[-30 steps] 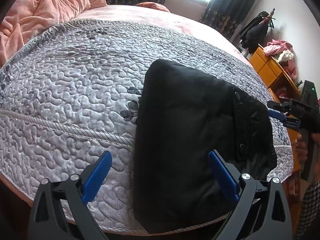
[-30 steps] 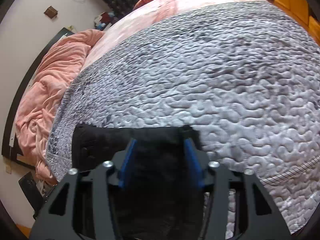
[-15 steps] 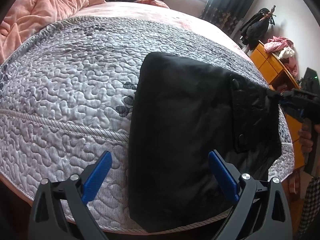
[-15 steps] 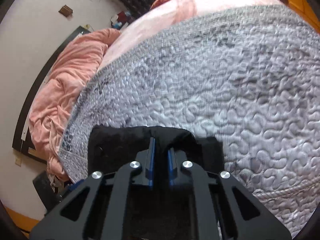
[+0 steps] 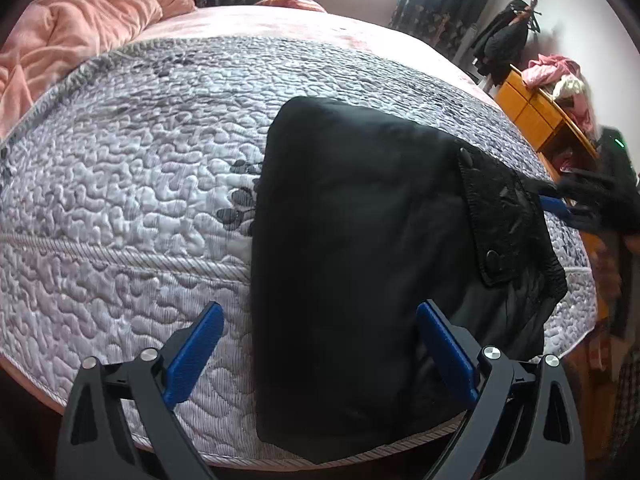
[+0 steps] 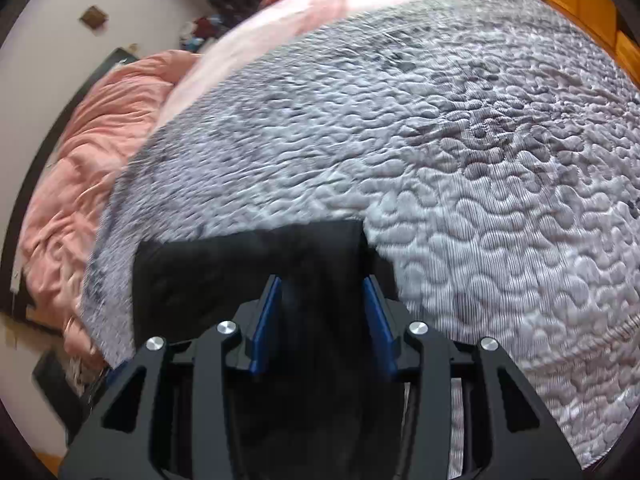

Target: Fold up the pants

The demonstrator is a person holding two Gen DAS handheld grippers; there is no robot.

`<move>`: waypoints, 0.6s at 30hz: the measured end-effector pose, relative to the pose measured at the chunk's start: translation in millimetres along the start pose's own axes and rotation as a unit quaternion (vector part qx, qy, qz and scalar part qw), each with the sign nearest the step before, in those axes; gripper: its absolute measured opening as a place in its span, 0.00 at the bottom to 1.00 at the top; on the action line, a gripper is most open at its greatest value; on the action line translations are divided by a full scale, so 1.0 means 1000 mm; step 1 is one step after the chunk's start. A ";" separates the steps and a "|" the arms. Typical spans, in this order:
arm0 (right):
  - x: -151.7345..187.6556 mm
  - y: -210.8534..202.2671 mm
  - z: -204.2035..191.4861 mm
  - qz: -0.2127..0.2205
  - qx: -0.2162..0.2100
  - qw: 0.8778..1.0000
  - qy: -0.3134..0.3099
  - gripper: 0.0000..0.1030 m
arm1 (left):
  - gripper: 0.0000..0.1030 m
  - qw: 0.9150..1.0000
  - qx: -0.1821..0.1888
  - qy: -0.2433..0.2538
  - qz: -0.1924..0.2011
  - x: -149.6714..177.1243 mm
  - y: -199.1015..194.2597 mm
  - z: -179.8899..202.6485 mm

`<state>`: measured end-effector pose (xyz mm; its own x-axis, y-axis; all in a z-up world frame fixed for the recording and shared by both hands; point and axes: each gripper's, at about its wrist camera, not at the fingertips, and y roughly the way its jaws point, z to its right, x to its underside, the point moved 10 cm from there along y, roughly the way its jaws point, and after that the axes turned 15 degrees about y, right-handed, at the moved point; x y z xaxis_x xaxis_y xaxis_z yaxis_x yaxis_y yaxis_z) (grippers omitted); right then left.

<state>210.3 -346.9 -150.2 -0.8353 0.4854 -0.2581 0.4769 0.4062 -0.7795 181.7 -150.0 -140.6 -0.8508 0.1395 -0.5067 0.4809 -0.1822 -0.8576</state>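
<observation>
The right claw point(image 6: 322, 320) is opening, its blue pads point(image 6: 267, 324) standing apart over the folded black pants point(image 6: 224, 276) without pressing on the fabric. The pants are lying on the grey quilted bed cover point(image 6: 460, 184). A pink duvet point(image 6: 92, 160) is lying bunched at the far left.
</observation>
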 end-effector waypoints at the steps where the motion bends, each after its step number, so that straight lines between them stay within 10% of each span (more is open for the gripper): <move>1: 0.009 -0.006 0.001 -0.004 -0.003 1.000 -0.003 0.42 | 0.94 1.000 0.002 -0.005 0.000 0.001 0.000 -0.001; 12: 0.102 -0.024 0.032 -0.035 -0.046 0.997 0.059 0.51 | 0.94 1.000 0.017 -0.013 -0.001 0.004 0.000 0.011; 18: 0.104 -0.018 0.027 -0.049 -0.070 0.993 0.079 0.24 | 0.94 1.000 0.015 -0.006 0.002 0.004 -0.005 0.018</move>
<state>107.7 -324.4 -178.5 -0.8315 0.5494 -0.0830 0.4380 0.5562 -0.7063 172.0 -165.7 -137.3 -0.8512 0.1278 -0.5090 0.4781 -0.2110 -0.8526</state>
